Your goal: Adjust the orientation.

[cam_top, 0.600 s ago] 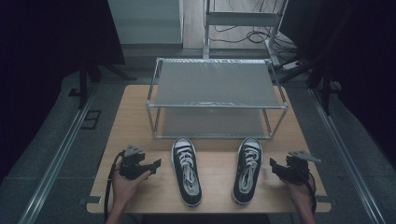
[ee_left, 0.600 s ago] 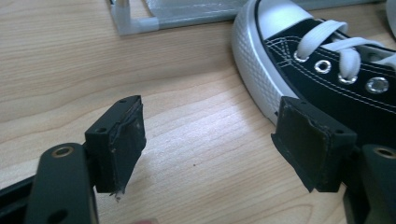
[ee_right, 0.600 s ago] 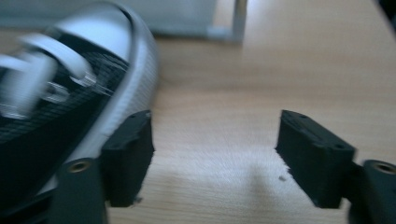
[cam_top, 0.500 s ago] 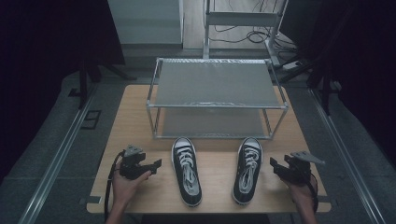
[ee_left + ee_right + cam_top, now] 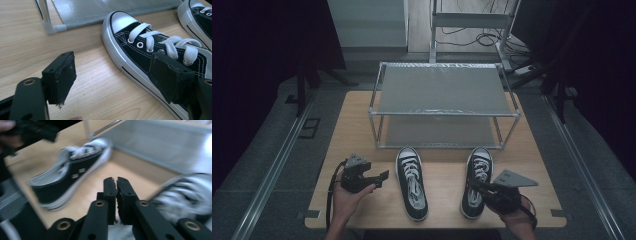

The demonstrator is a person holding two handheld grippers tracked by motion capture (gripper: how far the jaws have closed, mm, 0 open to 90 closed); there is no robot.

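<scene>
Two black canvas sneakers with white laces and toe caps lie side by side on the wooden table (image 5: pixel 362 120), toes toward the rack. My left gripper (image 5: pixel 381 179) rests on the table left of the left sneaker (image 5: pixel 412 182). In the left gripper view this gripper (image 5: pixel 112 62) stands open, bare wood between its jaws and the left sneaker (image 5: pixel 150 50) just beside the right jaw. My right gripper (image 5: pixel 474 184) reaches over the heel half of the right sneaker (image 5: pixel 481 162). In the blurred right gripper view this gripper (image 5: pixel 116 180) is shut on nothing, between the left sneaker (image 5: pixel 72 170) and the right sneaker (image 5: pixel 185 197).
A two-tier metal rack (image 5: pixel 442 114) with grey mesh shelves stands at the back of the table, its lower shelf (image 5: pixel 100 12) just past the sneakers' toes. Dark floor, rails and cables surround the table. The table's front edge runs close under both hands.
My right gripper has swung left from the table's right side to over the right sneaker. The left gripper and both sneakers stay where they were.
</scene>
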